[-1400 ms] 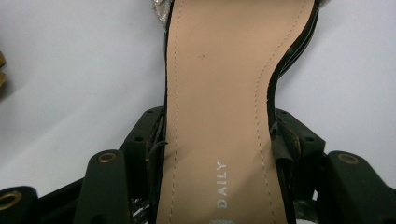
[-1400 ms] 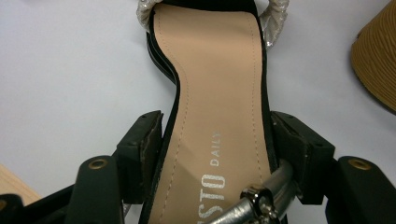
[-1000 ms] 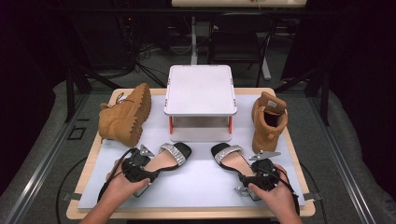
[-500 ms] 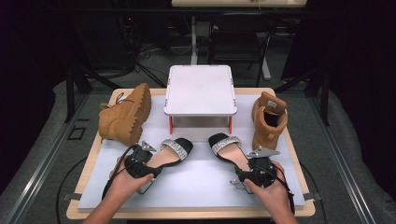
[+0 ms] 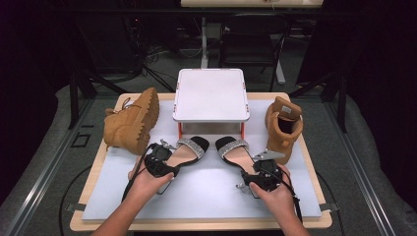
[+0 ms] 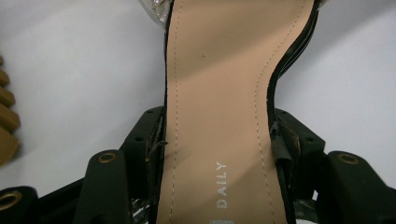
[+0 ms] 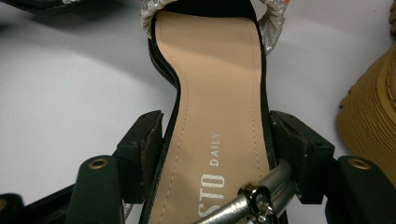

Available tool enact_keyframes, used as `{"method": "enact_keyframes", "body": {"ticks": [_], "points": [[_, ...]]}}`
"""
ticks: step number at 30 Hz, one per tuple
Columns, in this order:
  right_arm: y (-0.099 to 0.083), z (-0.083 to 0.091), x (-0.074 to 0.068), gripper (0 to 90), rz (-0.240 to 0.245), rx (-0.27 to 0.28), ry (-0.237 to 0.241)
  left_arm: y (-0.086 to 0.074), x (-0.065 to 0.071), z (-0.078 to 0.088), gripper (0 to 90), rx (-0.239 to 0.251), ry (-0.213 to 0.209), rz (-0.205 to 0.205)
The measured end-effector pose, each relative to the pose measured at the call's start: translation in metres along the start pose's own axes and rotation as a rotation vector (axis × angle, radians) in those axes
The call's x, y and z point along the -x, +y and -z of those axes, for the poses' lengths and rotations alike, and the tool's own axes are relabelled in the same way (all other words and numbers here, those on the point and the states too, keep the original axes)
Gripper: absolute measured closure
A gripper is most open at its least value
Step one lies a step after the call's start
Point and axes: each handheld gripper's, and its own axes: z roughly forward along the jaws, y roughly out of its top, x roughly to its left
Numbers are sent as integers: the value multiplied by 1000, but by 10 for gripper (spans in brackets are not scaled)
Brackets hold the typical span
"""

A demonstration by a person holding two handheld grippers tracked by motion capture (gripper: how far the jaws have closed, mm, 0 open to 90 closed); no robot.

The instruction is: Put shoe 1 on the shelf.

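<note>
Two black sandals with tan insoles and glittery silver toe straps lie toes-forward on the pale mat, just in front of the white stand. My left gripper (image 5: 171, 156) is shut on the heel end of the left sandal (image 5: 191, 149). In the left gripper view the left gripper (image 6: 219, 140) has its pads pressed on both edges of the left sandal's insole (image 6: 219, 84). My right gripper (image 5: 252, 166) holds the right sandal (image 5: 235, 149) the same way. In the right gripper view the right gripper (image 7: 215, 140) clamps the right sandal's insole (image 7: 212, 88), and a silver ankle strap with its buckle (image 7: 252, 198) lies across it.
A white stand (image 5: 210, 96) on red legs sits at the middle back. A tan boot (image 5: 132, 120) lies on its side at the left, and its mate (image 5: 282, 125) stands upright at the right, close to the right sandal. The mat (image 5: 206, 196) covers a wooden table.
Both hands have pushed the sandals forward, away from the person, so the toes now sit at the stand's front legs. Both grips are unchanged.
</note>
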Motion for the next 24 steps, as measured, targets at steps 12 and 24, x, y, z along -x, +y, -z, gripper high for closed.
{"method": "enact_keyframes", "body": {"ticks": [12,24], "points": [[14,-20,-4,364,-45,7,-28,16,5,-15,419,-20,50,66],[21,-35,-10,364,-79,7,-56,23,10,-25,419,-15,90,127]]}}
